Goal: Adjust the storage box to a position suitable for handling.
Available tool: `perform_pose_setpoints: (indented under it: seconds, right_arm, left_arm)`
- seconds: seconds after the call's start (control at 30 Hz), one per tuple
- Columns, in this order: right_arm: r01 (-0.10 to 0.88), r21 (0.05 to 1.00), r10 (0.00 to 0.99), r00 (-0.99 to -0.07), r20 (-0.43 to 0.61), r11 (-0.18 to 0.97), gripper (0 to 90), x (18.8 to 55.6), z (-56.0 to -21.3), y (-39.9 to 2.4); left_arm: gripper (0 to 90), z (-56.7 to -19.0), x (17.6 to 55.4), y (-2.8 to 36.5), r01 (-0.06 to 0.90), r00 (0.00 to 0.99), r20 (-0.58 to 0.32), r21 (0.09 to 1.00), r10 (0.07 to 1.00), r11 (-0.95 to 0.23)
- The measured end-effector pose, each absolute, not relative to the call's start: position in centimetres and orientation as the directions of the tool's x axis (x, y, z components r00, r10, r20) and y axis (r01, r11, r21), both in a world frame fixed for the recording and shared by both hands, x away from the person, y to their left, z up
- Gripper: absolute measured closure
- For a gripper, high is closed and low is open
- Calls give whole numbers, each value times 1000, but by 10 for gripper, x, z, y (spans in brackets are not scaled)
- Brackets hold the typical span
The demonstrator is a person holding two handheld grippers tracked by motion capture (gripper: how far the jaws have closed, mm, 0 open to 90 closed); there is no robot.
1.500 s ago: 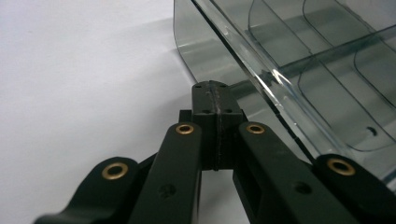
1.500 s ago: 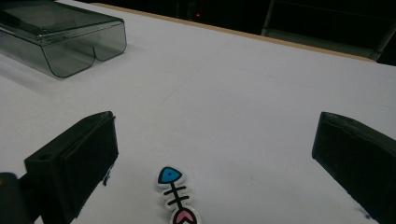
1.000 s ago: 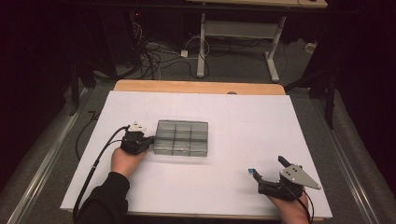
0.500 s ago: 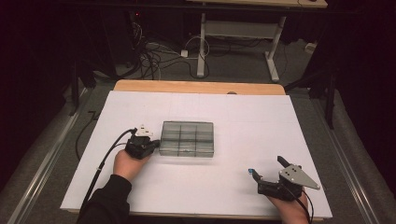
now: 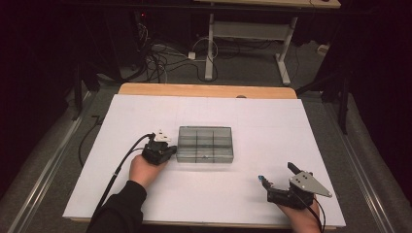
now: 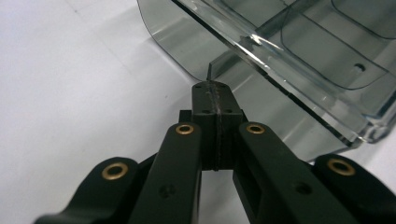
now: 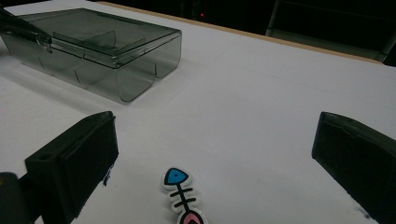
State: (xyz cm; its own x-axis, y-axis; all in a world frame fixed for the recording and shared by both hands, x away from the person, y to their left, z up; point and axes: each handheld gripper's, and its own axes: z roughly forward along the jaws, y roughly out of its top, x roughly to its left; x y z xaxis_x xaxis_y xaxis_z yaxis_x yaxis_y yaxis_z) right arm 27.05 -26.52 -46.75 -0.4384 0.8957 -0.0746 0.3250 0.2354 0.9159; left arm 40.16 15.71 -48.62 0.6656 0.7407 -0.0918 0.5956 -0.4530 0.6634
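**Box pushed right across the bench**

Since the earlier frames your left claw (image 5: 167, 149) has slid the box (image 5: 204, 144) rightward, toward mid-bench. That claw is clenched on nothing, its tip against the box's left end wall (image 6: 205, 56). The box lies directly right of it, long axis running left to right, so any further shove goes along its length. Your left hand is much the nearer. Your right claw (image 7: 210, 154) rests released, well apart near the front edge, with a fish sticker (image 7: 181, 196) between its jaws.
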Motion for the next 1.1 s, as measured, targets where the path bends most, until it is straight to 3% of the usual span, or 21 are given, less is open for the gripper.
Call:
perform_pose_setpoints:
  seconds: [0.57, 0.77, 1.1]
  right_arm:
    - [332, 913, 893, -445, -69, 236, 7, 271, -470, -264]
    - [333, 915, 894, -444, -59, 226, 7, 271, -470, -266]
    - [338, 916, 897, -439, -50, 217, 10, 272, -470, -269]
  left_arm:
    - [879, -485, 405, 164, 579, 662, -101, 698, 743, -421]
    - [880, -480, 394, 183, 560, 661, -97, 723, 744, -404]
    - [879, -472, 343, 212, 532, 654, -123, 777, 746, -338]
